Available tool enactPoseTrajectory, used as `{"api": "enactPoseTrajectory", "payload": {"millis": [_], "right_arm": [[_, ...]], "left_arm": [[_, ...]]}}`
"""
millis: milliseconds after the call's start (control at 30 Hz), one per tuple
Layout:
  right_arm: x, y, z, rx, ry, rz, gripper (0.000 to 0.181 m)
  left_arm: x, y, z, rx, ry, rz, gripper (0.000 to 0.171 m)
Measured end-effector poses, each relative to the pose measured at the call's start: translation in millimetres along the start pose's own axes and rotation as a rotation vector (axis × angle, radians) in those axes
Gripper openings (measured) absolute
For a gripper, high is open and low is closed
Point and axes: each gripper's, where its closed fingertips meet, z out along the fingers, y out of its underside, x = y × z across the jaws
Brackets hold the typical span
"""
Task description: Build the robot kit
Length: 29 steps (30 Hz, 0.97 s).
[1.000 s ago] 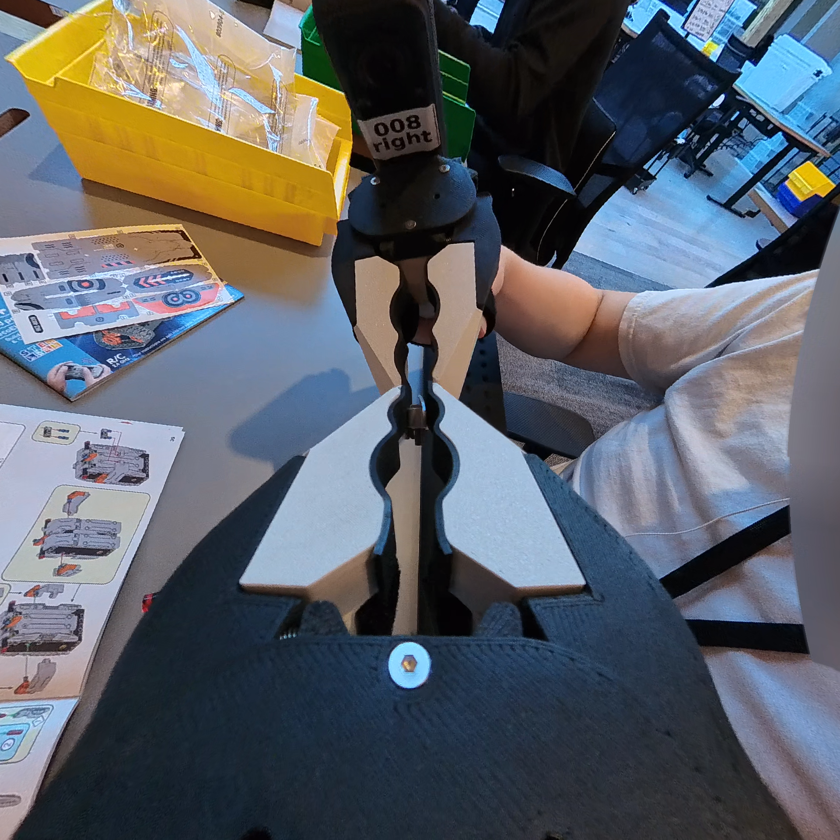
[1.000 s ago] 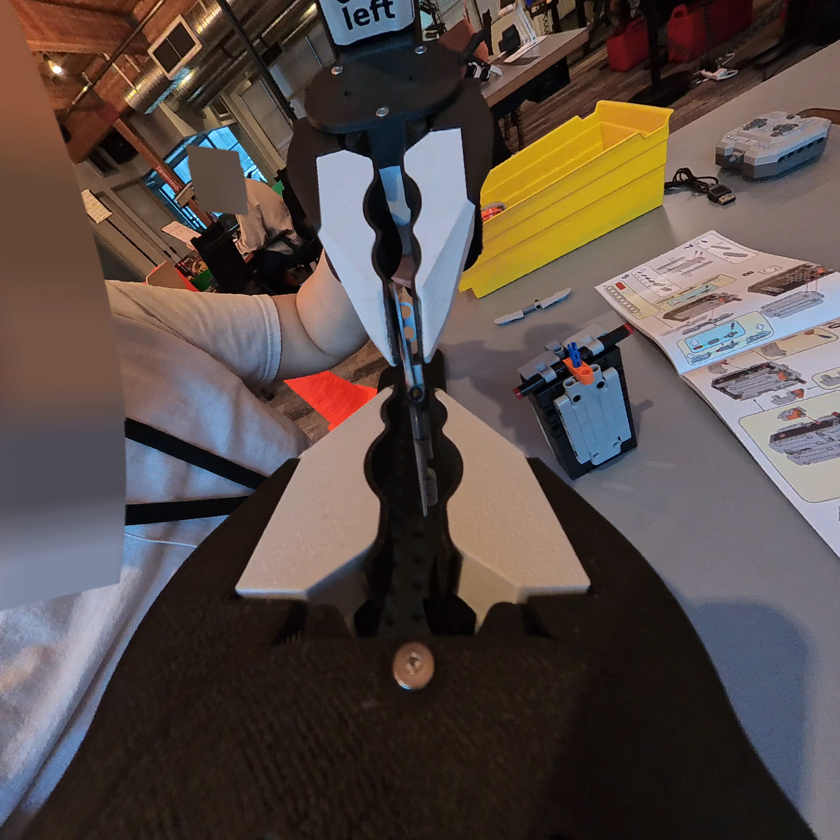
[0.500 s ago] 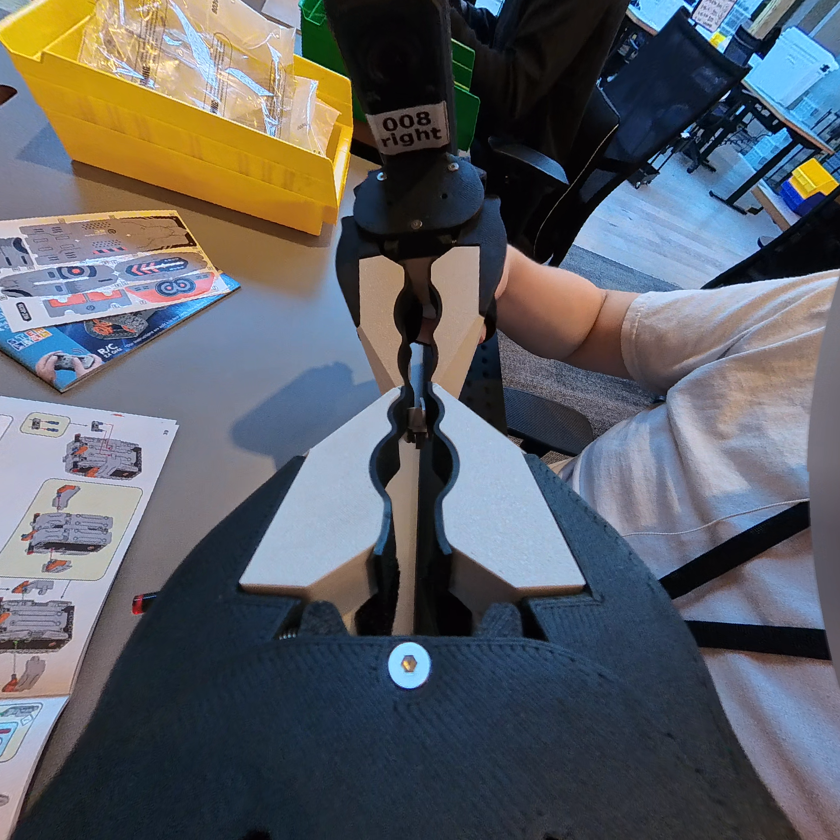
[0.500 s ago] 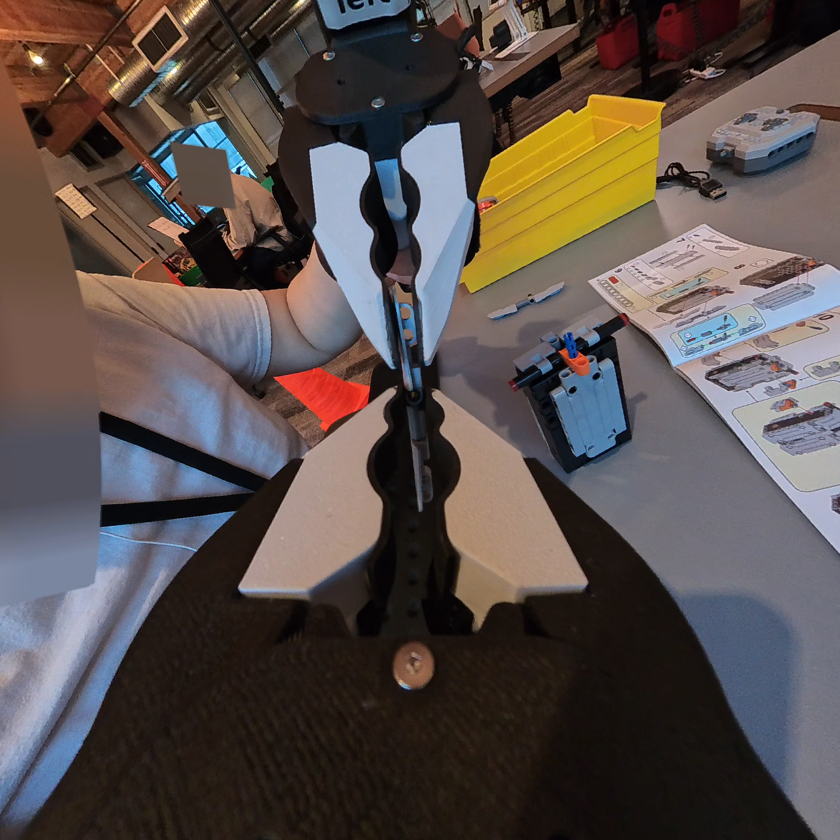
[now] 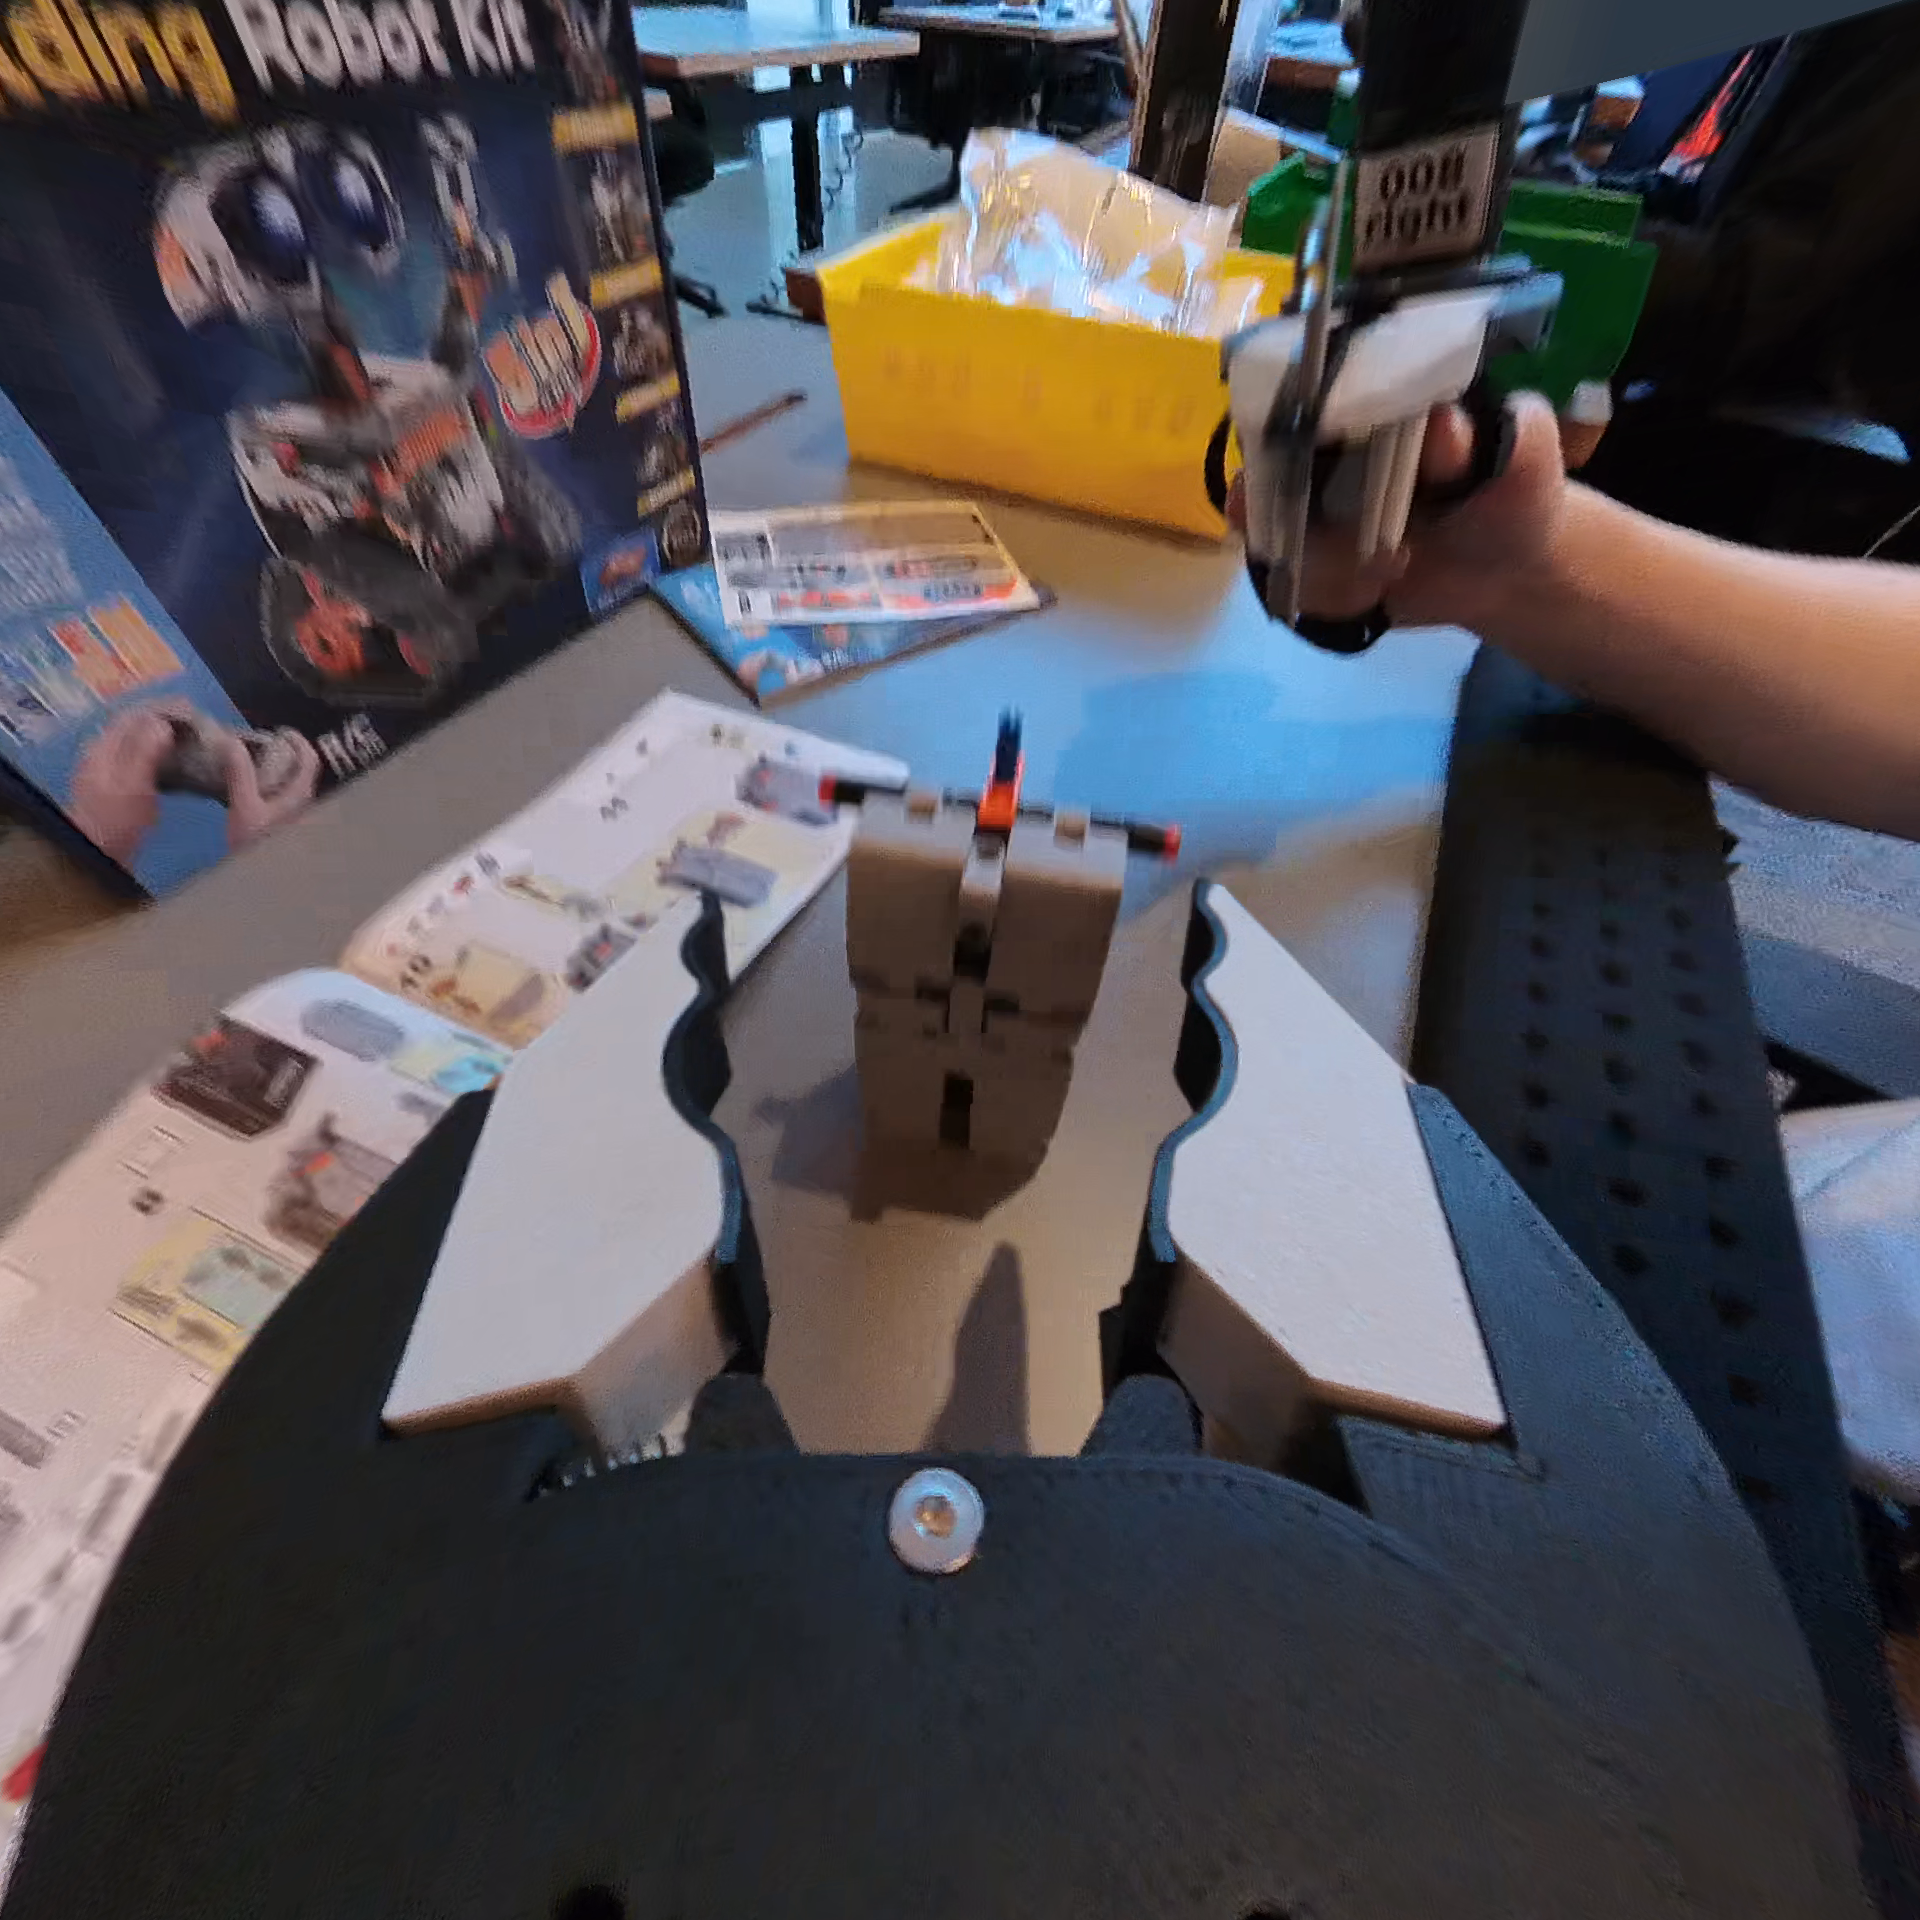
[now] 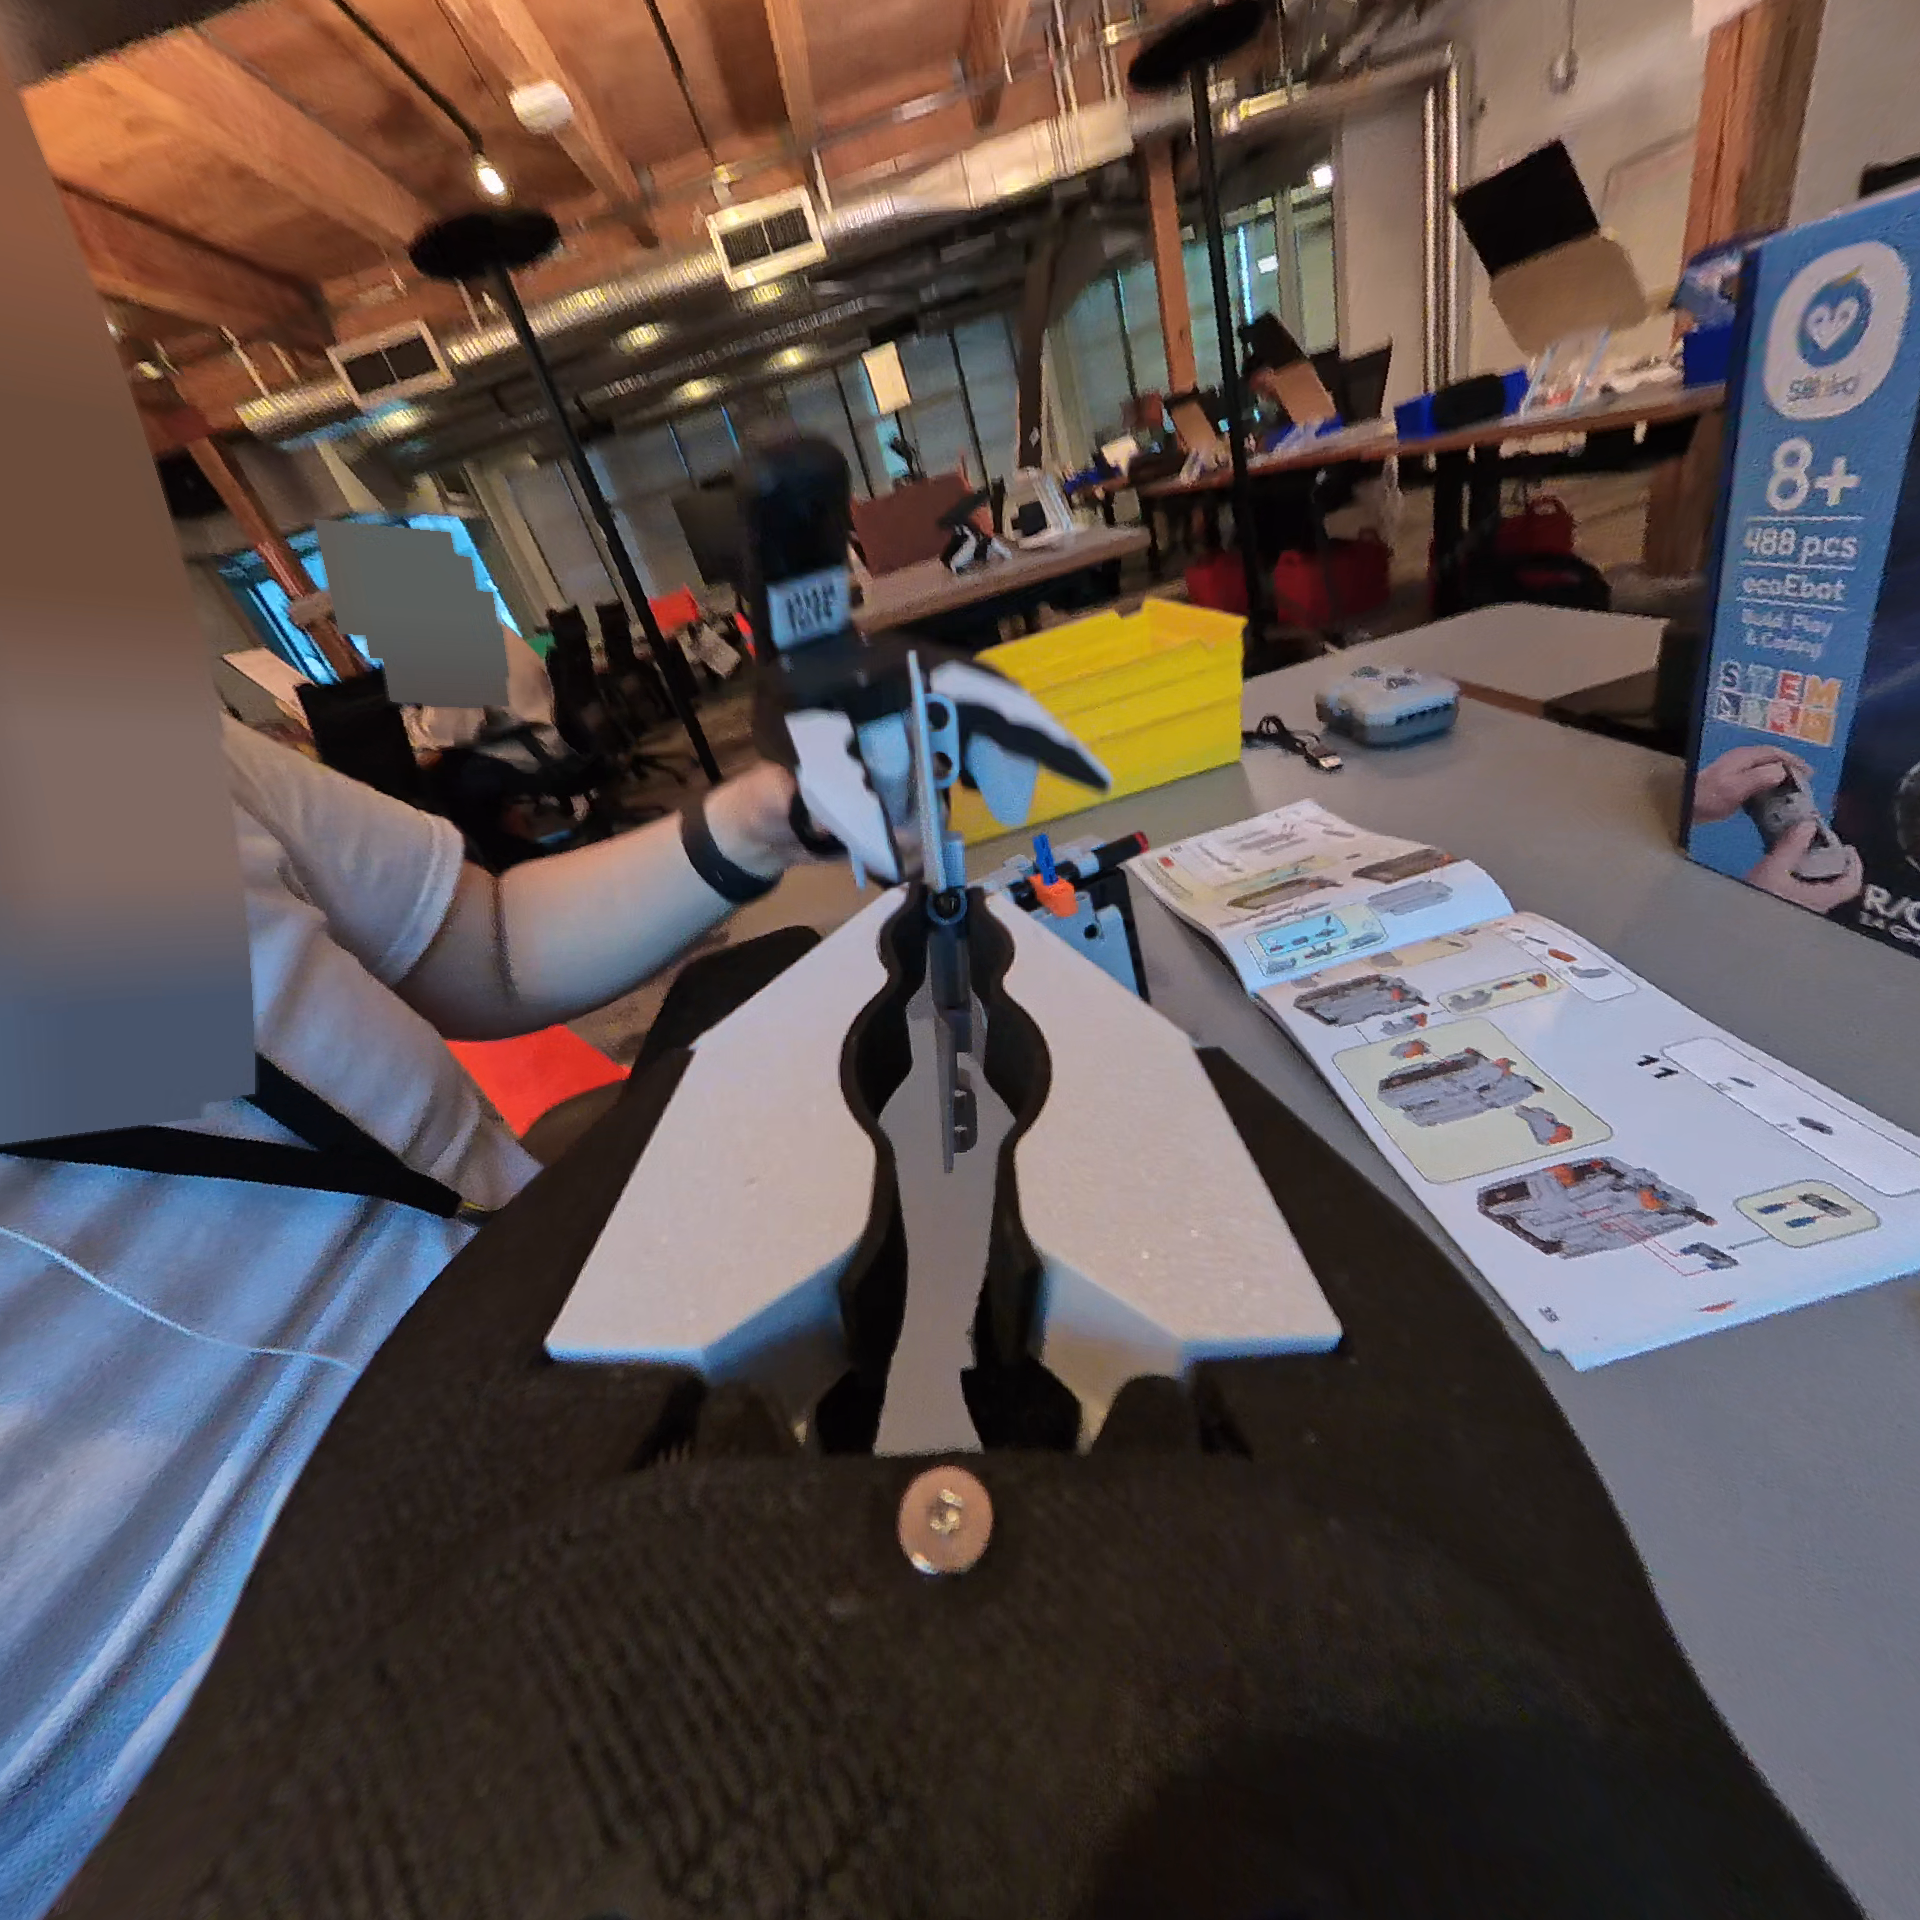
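My left gripper (image 5: 956,899) is open, its fingers (image 5: 582,1143) spread on either side of a grey brick assembly (image 5: 982,997) that stands upright on the table, without touching it. The assembly has an orange and blue pin on top and a black axle through it. My right gripper (image 6: 948,909) is shut on a thin grey perforated beam (image 6: 935,821) that sticks out past its tips. In the left wrist view the right gripper (image 5: 1340,436) hangs in the air at the upper right, held by a hand. In the right wrist view the left gripper (image 6: 966,800) shows open beyond the beam, above the assembly (image 6: 1086,920).
An open instruction booklet (image 5: 416,1039) (image 6: 1507,1060) lies beside the assembly. A kit box (image 5: 343,364) (image 6: 1818,520) stands behind it. A yellow bin (image 5: 1018,416) holds plastic bags; another yellow bin (image 6: 1122,686), a grey unit (image 6: 1387,701) and a cable (image 6: 1299,743) sit farther back. The gap from one gripper's tips to the other's is roughly 15 cm.
Both grippers were shut on the beam, tip to tip. My left gripper has let go, opened and swung over to the brick assembly. The right gripper keeps the beam.
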Motion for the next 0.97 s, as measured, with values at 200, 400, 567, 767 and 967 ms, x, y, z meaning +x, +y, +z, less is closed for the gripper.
{"api": "enactPoseTrajectory", "payload": {"millis": [200,400,567,767,967], "right_arm": [[12,18,-8,0.027,-0.035,0.099,0.005],[16,23,-9,0.017,-0.038,0.129,0.005],[20,22,-9,0.032,-0.051,0.174,0.005],[17,22,-5,0.041,-0.068,0.219,0.004],[-22,-8,31,0.104,-0.186,0.349,0.004]], "left_arm": [[10,39,22,-0.054,0.11,-0.069,0.09],[6,58,39,-0.12,0.107,-0.01,0.069],[7,62,38,-0.125,0.111,0.004,0.064],[-4,39,9,-0.048,0.024,-0.04,0.096],[43,-50,-33,0.183,-0.044,0.119,0.037]]}}
